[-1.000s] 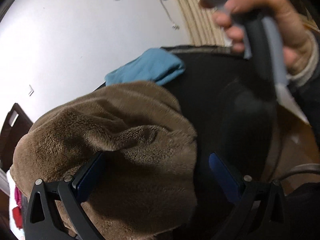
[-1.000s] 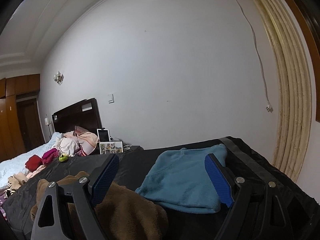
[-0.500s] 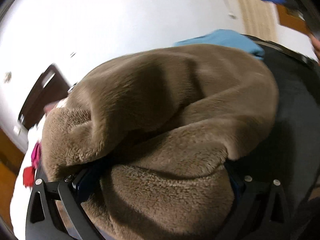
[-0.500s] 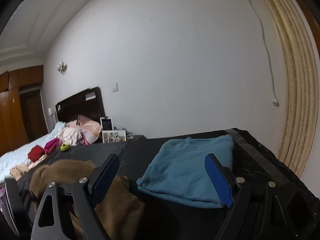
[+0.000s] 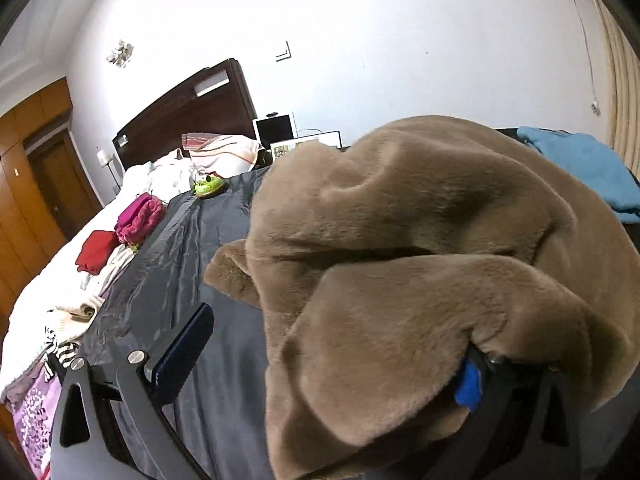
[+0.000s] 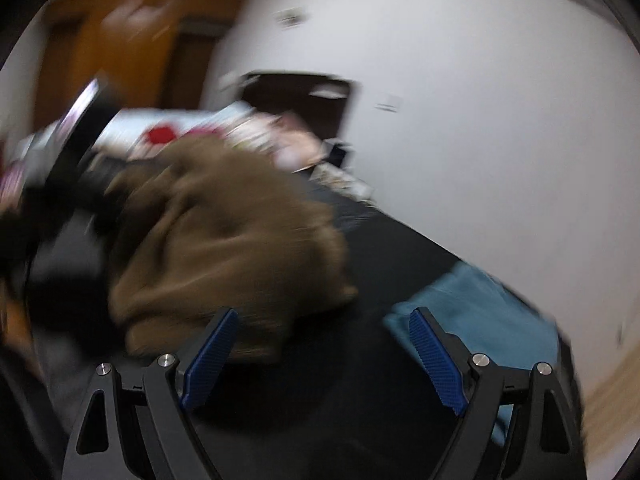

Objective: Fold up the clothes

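Change: the brown fleece garment, bunched right across the left gripper's view half a second earlier, had swung to the right of that view, baring the left blue pad and the dark sheet; the right view had rolled and blurred, tipping toward the garment.
Left gripper: jaws stood wide, not pinching; the fleece draped over the right finger, so it looked hooked rather than clamped.
Right gripper: jaws wide apart, nothing between the pads, hovering over the dark sheet just short of the garment's near edge.
Garment: a crumpled heap on the dark sheet, one flap hanging over the left gripper.
Blue folded piece: lay beyond the fleece, near the wall, apparently already done.
Far side: red cloth and magenta cloth sat on the bed by the headboard.
Meaning: the fleece seemed dragged into working position, still unfolded; spreading it flat likely came next.
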The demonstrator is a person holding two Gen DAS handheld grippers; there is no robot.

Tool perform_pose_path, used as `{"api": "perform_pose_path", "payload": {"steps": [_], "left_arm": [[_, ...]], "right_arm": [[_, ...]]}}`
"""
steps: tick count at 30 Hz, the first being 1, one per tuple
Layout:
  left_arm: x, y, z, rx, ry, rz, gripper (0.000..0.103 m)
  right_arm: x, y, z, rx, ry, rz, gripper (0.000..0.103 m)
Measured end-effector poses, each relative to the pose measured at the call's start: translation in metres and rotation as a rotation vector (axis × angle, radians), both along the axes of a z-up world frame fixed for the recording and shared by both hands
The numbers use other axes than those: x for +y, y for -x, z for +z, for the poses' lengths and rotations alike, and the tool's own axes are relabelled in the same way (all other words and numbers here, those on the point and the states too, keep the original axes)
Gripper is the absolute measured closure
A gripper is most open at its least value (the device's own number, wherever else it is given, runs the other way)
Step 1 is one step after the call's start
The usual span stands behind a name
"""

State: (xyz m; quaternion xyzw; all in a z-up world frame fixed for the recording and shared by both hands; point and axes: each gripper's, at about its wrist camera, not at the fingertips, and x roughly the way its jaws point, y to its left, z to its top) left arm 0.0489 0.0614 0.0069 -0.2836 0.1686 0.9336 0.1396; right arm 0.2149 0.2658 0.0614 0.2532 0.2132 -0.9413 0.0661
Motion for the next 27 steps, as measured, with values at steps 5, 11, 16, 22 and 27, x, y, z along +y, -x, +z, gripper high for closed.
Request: {"api": "perform_pose_path", "payload": {"steps": [5, 11, 16, 22, 27], "left_arm": [[-0.002, -0.003, -0.008, -0.002, 0.016, -0.021, 0.000], [-0.016, 0.002, -0.002, -0.024, -0.044, -0.040, 0.000], [-0.026, -0.002, 0.000, -0.015, -0.062, -0.057, 0.000], [-0.034, -0.023, 0.005, 0.038, -0.071, -0.151, 0.000], [-0.028, -0.048, 0.014, 0.105, -0.079, -0.264, 0.000]], "right_arm": [[-0.053, -0.008, -0.030, -0.073, -0.164, 0.219, 0.014], [-0.083, 0.012, -0.051, -0.091, -0.252, 0.222, 0.014], [-0.074, 0.054, -0.043, -0.057, -0.137, 0.083, 0.014], [-0.052, 0.081, -0.003, 0.059, 0.088, -0.024, 0.014], [-0.048, 0.102, 0.010, 0.069, 0.174, -0.038, 0.014]]}}
